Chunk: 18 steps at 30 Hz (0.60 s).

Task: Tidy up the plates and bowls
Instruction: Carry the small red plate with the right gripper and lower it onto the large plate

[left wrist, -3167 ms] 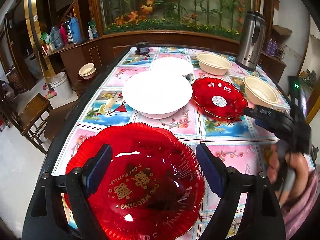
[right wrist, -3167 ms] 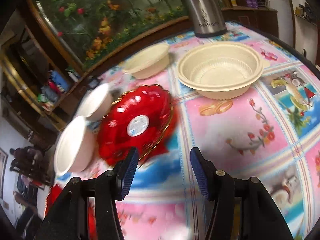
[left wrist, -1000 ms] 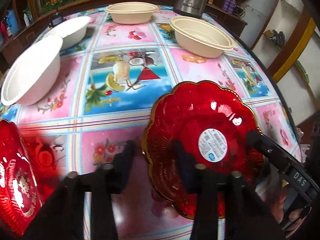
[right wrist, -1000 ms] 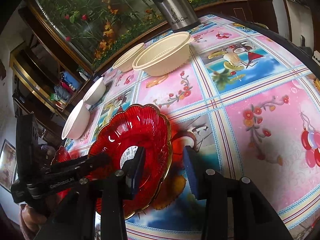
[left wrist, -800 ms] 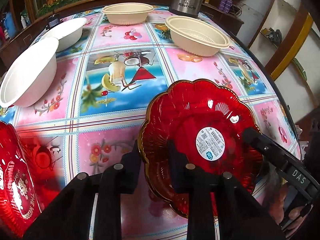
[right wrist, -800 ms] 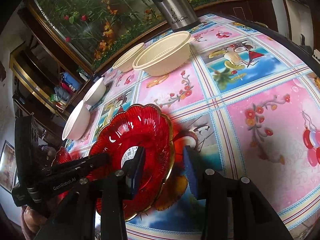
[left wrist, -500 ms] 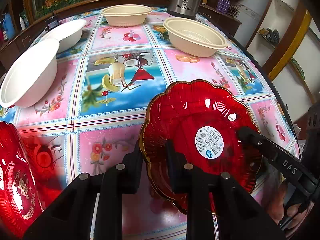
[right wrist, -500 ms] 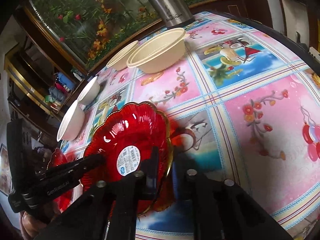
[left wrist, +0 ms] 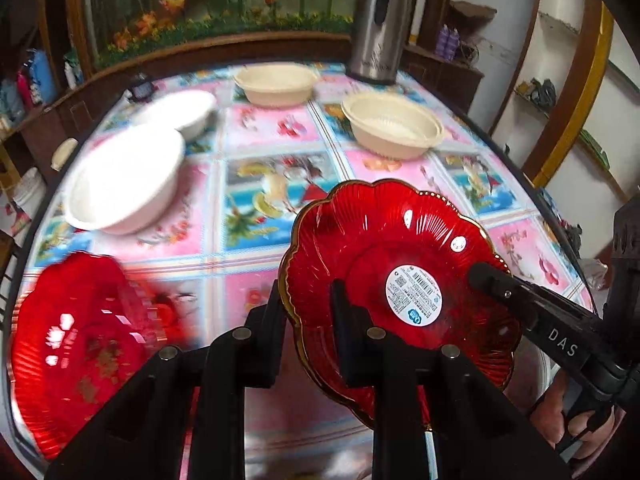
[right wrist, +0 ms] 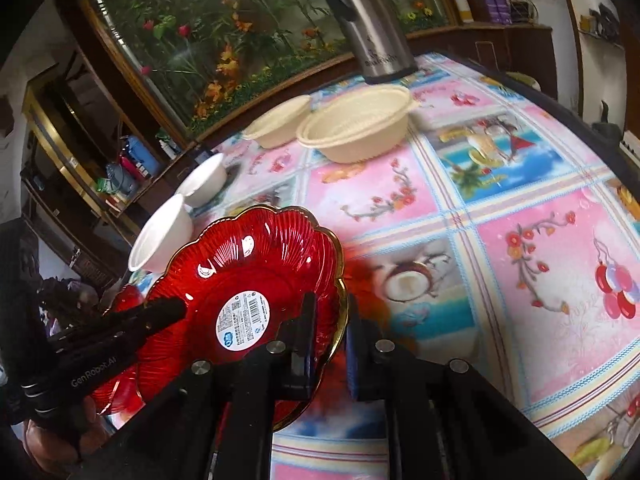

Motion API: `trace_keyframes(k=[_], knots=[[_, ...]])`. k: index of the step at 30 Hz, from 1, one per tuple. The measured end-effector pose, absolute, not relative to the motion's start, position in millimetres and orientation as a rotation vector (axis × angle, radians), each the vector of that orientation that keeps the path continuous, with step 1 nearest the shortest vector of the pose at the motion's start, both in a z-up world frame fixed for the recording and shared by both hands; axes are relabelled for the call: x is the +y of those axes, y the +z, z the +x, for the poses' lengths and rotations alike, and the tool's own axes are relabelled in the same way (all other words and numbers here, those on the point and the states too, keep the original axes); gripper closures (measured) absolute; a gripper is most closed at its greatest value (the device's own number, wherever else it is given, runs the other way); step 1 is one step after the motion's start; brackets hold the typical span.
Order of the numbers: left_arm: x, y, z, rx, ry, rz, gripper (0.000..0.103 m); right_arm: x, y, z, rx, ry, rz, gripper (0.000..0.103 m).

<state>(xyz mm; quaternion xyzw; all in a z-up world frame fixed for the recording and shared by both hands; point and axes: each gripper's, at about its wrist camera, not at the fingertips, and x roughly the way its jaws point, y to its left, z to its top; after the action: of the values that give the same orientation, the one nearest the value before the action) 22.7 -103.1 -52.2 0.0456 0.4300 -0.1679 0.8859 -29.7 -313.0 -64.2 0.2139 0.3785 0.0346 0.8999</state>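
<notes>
The left tongs (left wrist: 308,300) pinch the near-left rim of the small red plate (left wrist: 376,248), lower centre of the left view; the right tongs (right wrist: 330,312) clamp its opposite rim, lower centre of the right view. The plate sits tilted between them above the desk (left wrist: 256,128), whose cloth shows pink and blue picture squares. A second red plate (left wrist: 80,336), blurred, lies lower left. Two white bowls (left wrist: 124,184) stand at left, two cream bowls (left wrist: 394,128) further back, a steel flask (left wrist: 376,32) behind. A planted glass panel and shelves ring the room. The plate's sticker text is unreadable.
</notes>
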Motion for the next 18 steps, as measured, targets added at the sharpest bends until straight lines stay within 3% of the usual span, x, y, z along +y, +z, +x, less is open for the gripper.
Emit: trace_keyframes(k=[10,18], knots=[[-37.9,-22.4,3.1,0.781,-0.214,0.046,0.084,-246.8,-32.8,-23.0,0.745,0.182,0.349,0.088],[23.7,-29.1,6.9,0.777,-0.075,0.003,0.084,-177.8,-26.4,-2.3,0.760,0.274,0.268,0.088]])
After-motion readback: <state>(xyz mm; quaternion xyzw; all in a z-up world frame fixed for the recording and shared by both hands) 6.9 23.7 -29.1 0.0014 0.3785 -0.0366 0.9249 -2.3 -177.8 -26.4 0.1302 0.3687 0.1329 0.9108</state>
